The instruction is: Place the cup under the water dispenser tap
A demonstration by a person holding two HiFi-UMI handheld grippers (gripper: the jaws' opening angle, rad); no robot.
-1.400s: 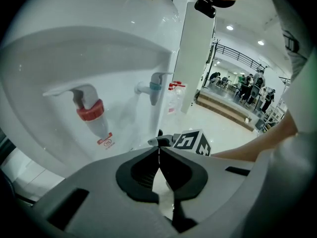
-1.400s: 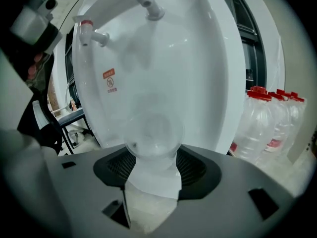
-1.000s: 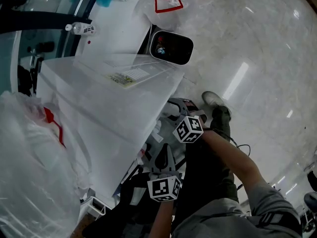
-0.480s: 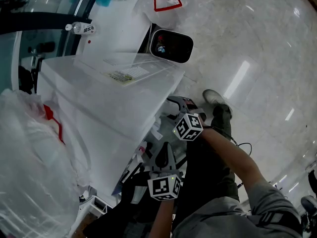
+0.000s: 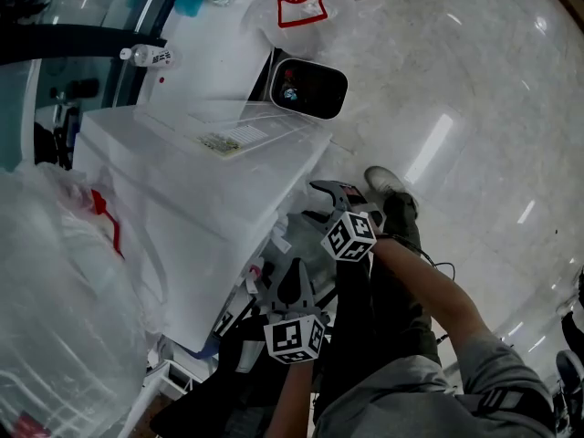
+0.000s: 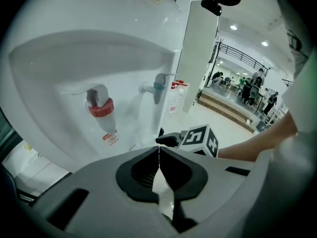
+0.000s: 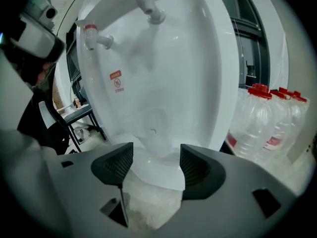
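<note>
Glossy stone floor (image 5: 456,80) surrounds the water dispenser (image 5: 210,190); your head view hides its front recess and the cup. Left gripper view: your left gripper (image 6: 159,150) is pinched closed on nothing, facing the dispenser's red tap (image 6: 101,110). Right gripper view: your right gripper (image 7: 156,152) has just been opening its jaws, now wide. The pale cup (image 7: 156,130), hard to make out, stands in the dispenser's recess, pads clear of it.

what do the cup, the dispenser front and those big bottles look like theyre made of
Cup: thin translucent plastic, probably; the white behind it shows through. Dispenser front: glossy white moulded plastic, going by its soft reflections. Big bottles: clear plastic, likely, with red caps; light passes through them.
</note>
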